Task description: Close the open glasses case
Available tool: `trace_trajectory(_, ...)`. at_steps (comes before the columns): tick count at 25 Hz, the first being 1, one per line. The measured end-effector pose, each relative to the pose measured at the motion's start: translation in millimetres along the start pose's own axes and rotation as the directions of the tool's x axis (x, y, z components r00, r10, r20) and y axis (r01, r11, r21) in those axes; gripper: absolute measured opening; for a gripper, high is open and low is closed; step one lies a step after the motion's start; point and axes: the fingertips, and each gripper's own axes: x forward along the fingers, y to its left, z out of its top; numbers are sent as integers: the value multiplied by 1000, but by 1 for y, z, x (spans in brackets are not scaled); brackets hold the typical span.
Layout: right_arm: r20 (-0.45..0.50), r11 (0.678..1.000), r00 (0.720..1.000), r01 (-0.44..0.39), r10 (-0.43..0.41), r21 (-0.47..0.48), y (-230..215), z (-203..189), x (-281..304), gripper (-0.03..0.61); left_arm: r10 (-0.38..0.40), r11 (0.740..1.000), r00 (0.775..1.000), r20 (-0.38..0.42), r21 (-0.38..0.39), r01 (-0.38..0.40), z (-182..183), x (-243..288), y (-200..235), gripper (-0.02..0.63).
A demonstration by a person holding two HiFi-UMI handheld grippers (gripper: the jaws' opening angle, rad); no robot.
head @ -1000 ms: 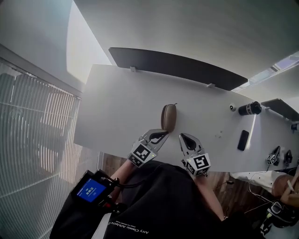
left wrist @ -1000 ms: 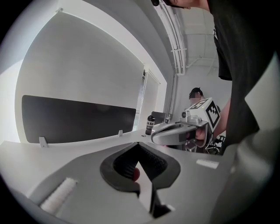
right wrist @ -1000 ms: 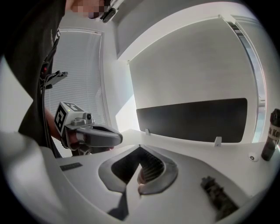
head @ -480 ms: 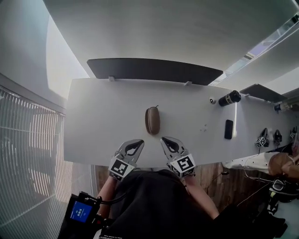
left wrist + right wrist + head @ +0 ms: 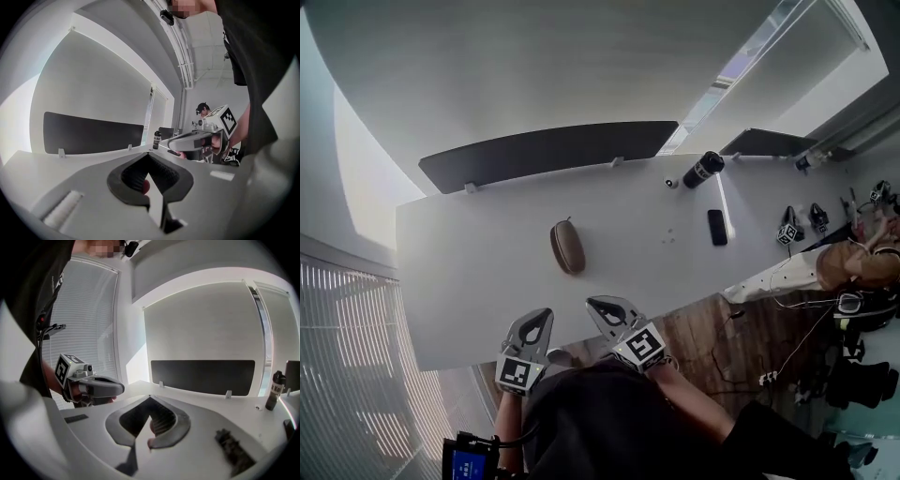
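A brown oval glasses case (image 5: pixel 567 247) lies on the white table (image 5: pixel 469 253), and from above its lid looks down. My left gripper (image 5: pixel 541 315) hovers at the table's near edge, its jaws shut on nothing. Beside it my right gripper (image 5: pixel 593 303) is also shut and holds nothing. Both sit well short of the case. In the left gripper view the jaws of the left gripper (image 5: pixel 148 153) meet at the tip, and the right gripper (image 5: pixel 197 139) shows beyond. The right gripper view shows the right gripper (image 5: pixel 150 396) closed, with the left gripper (image 5: pixel 93 387) alongside. Neither gripper view shows the case.
A black divider panel (image 5: pixel 544 150) runs along the table's far edge. A black bottle (image 5: pixel 701 170), a small round white object (image 5: pixel 671 184) and a dark phone (image 5: pixel 716 227) sit at the right. Further right are spare grippers (image 5: pixel 787 230) and a person (image 5: pixel 862 262). Window blinds (image 5: pixel 347 375) stand left.
Both grippers have drawn back from beside the case to the table's near edge. The head view has swung, so the table now slants. The case has stayed in place.
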Motion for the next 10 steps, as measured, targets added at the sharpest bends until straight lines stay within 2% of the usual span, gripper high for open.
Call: trace_trajectory(10,-4,999,999,34,-34,36,57,-28,-21,3,-63,997,996,-62,-53,60,-42,-46,-28,6)
